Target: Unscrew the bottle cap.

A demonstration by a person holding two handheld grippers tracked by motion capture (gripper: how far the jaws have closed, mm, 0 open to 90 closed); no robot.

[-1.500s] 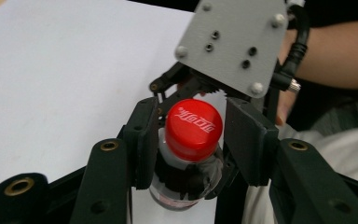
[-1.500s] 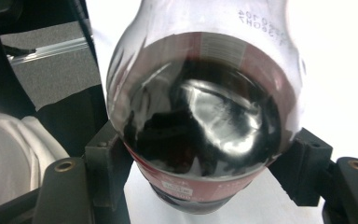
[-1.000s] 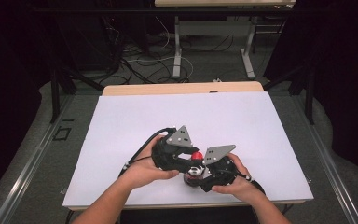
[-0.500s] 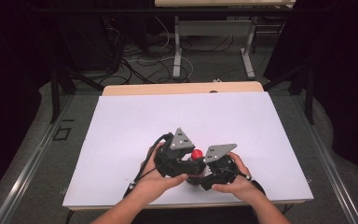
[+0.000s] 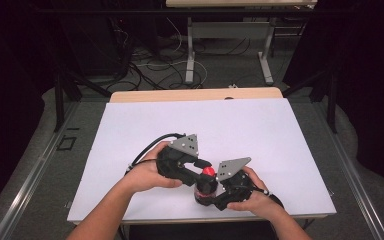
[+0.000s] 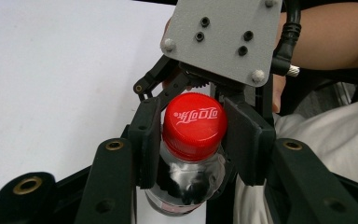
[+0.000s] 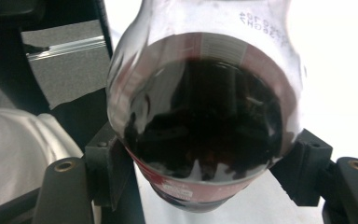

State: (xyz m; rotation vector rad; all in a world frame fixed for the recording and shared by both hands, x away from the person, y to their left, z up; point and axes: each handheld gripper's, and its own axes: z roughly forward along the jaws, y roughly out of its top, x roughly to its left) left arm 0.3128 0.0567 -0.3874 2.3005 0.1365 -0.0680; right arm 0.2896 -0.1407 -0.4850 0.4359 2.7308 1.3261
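Low in the middle of the high view, a small bottle (image 5: 206, 187) of dark drink stands on the white worktop (image 5: 260, 130), close to its near edge, with both claws meeting around it. Its red cap (image 5: 208, 172) shows between the two grey three-cornered plates.

The right claw (image 5: 211, 192) comes in from the lower right of that frame, held by the person's right hand (image 5: 252, 200). Its jaws are clenched on the bottle's body: in the right gripper view the black pads press both sides of the labelled belly (image 7: 205, 126), at the lower left and lower right of the frame.

The left claw (image 5: 200, 172) reaches in from the left, held by the left hand (image 5: 145, 176), its cable looping away toward the upper left. In the left gripper view its two jaws stand spread at the bottom corners, either side of the bottle's shoulder (image 6: 186, 177), with visible gaps, so it is released. The cap (image 6: 194, 122) sits mid-frame, and the right claw's pads (image 6: 144, 140) flank the neck below it.
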